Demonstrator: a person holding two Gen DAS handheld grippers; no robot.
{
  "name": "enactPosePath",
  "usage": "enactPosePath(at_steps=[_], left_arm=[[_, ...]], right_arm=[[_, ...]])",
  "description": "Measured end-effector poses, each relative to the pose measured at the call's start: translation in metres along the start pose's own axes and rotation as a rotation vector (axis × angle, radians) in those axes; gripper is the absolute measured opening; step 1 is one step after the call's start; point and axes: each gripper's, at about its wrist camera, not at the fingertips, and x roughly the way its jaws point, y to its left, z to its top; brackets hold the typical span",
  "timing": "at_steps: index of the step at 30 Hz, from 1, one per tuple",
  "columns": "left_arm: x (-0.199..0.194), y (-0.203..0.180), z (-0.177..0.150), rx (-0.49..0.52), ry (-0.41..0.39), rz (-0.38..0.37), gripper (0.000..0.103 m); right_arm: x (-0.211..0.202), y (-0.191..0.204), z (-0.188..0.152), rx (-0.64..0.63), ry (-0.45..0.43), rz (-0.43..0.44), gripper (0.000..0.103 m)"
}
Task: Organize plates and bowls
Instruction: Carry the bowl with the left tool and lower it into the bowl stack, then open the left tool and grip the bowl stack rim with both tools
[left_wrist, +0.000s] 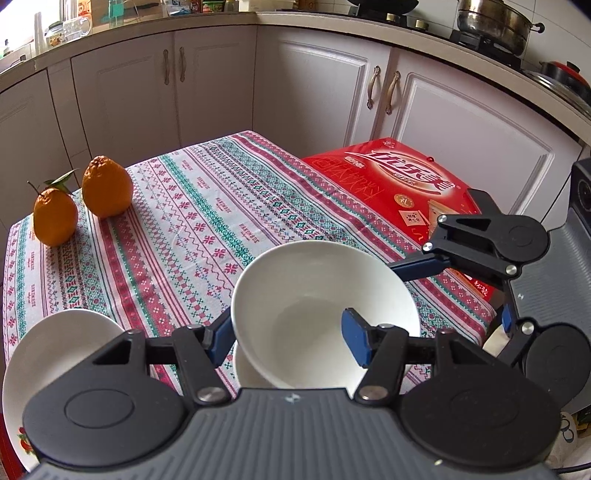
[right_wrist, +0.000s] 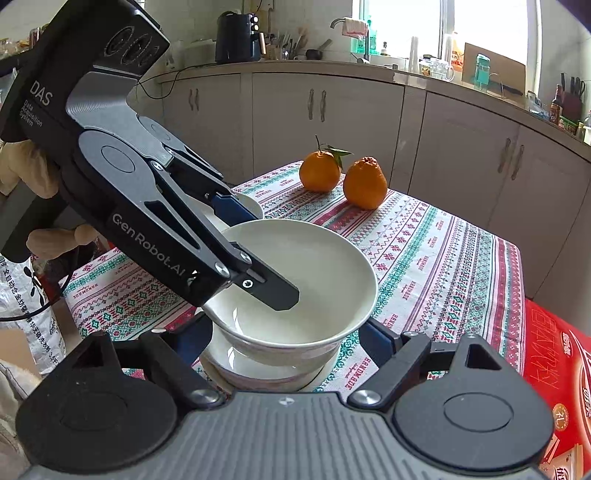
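Note:
My left gripper (left_wrist: 288, 338) is shut on the near rim of a white bowl (left_wrist: 321, 295), one finger inside and one outside, holding it tilted just above a second white bowl (left_wrist: 247, 369). In the right wrist view the held bowl (right_wrist: 314, 266) hangs over the lower bowl (right_wrist: 266, 369), with the left gripper's finger (right_wrist: 273, 291) inside it. My right gripper (right_wrist: 284, 339) is open, its fingers on either side of the lower bowl. It shows at the right of the left wrist view (left_wrist: 480, 284). A white plate (left_wrist: 51, 354) with a red print lies at the left.
Two oranges (left_wrist: 81, 206) sit at the far end of the patterned tablecloth (left_wrist: 192, 229). A red gift box (left_wrist: 399, 184) lies beside the table at the right. Kitchen cabinets (left_wrist: 221, 81) stand behind, and a printed bag (right_wrist: 33, 314) beside the table.

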Motion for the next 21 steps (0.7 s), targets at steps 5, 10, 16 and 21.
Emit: enactPosePath(at_steps=[5,10,16,21], left_arm=[[0.006,0.000,-0.006,-0.003,0.015,0.000,0.060],[0.005,0.004,-0.010,-0.016,0.016,-0.005,0.060],[0.006,0.006,-0.014,-0.027,0.017,-0.005,0.060],[0.007,0.007,-0.017,-0.030,0.017,-0.006,0.060]], right_arm=[[0.004,0.001,-0.004,-0.005,0.016,0.004,0.089],[0.006,0.004,-0.005,-0.006,0.022,0.010,0.089],[0.011,0.005,-0.006,-0.008,0.031,0.020,0.089],[0.011,0.006,-0.005,-0.018,0.030,0.018,0.089]])
